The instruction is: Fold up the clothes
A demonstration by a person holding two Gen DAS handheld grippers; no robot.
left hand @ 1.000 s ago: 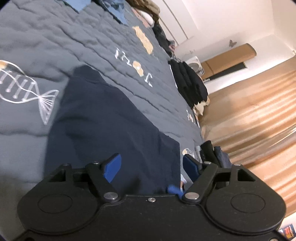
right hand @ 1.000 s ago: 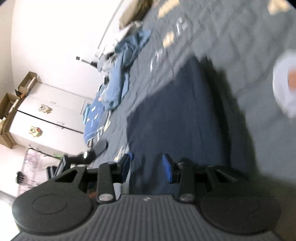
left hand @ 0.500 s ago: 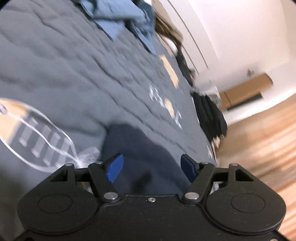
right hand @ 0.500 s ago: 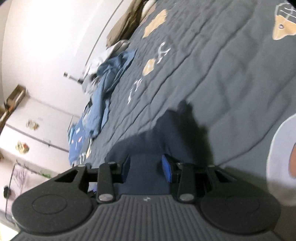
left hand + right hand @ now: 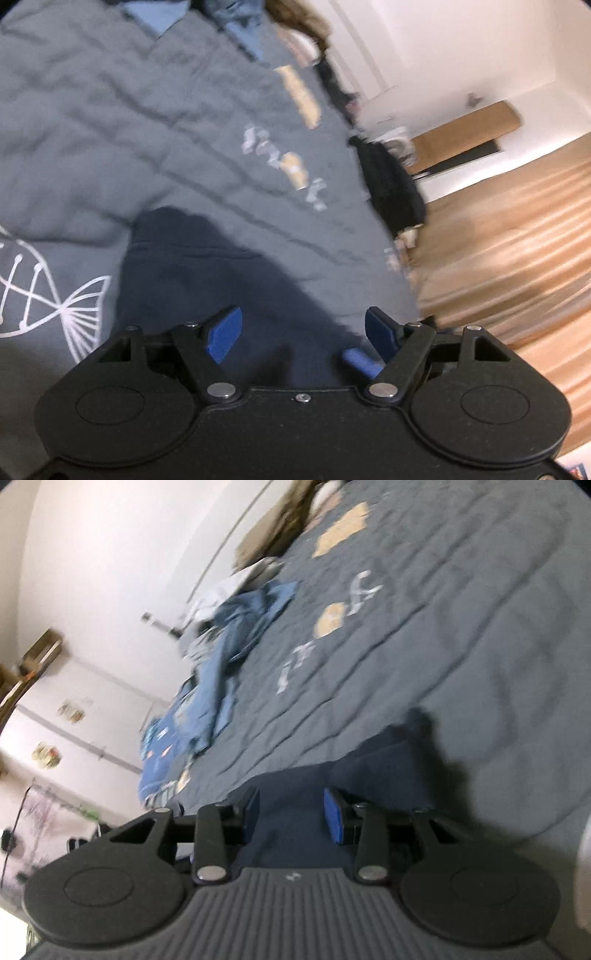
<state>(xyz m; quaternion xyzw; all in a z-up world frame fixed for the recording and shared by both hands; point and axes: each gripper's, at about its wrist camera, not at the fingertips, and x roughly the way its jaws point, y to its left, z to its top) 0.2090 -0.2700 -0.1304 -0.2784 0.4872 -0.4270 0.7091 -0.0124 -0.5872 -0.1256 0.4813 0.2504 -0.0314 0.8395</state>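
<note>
A dark navy garment (image 5: 207, 273) lies flat on the grey quilted bedspread (image 5: 110, 122). My left gripper (image 5: 303, 334) is open just above the garment's near edge, with nothing between its blue pads. In the right wrist view the same navy garment (image 5: 354, 771) lies under my right gripper (image 5: 291, 814), which is open with a narrower gap and holds nothing. Both views are blurred.
A heap of blue clothes (image 5: 225, 653) lies at the far left of the bed. A stack of black clothes (image 5: 391, 184) sits at the bed's right edge, beside the wooden floor (image 5: 509, 236). A white wall and cupboards (image 5: 74, 664) stand beyond.
Both grippers swept forward over the navy garment and tilted up, then the left drew back a little. More of the garment shows under the left gripper than half a second ago. Both stay open.
</note>
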